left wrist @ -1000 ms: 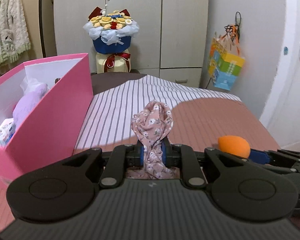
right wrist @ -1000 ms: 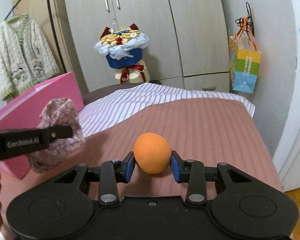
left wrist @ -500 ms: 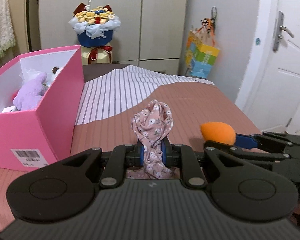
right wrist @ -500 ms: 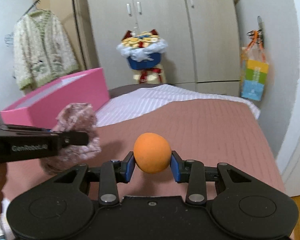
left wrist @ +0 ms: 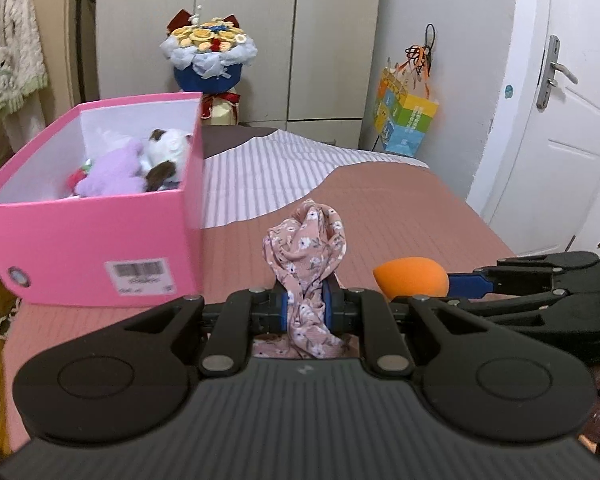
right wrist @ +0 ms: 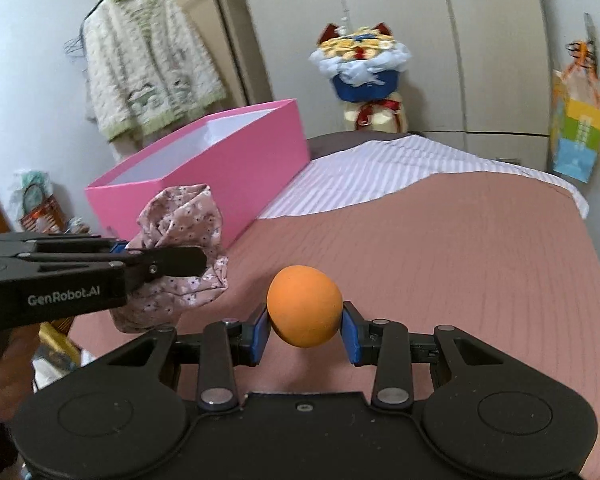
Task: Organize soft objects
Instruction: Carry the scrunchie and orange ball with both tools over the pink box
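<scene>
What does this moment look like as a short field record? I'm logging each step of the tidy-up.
left tongs: shut on the floral cloth
right tongs: shut on the orange sponge
pink box: open, on the bed, left of both tongs
box contents: purple plush, white-and-brown plush
carried items: both held above the bed, not yet in the box

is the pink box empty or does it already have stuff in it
Not empty: the pink box is open-topped, with a purple plush and a white-and-brown plush inside.
</scene>
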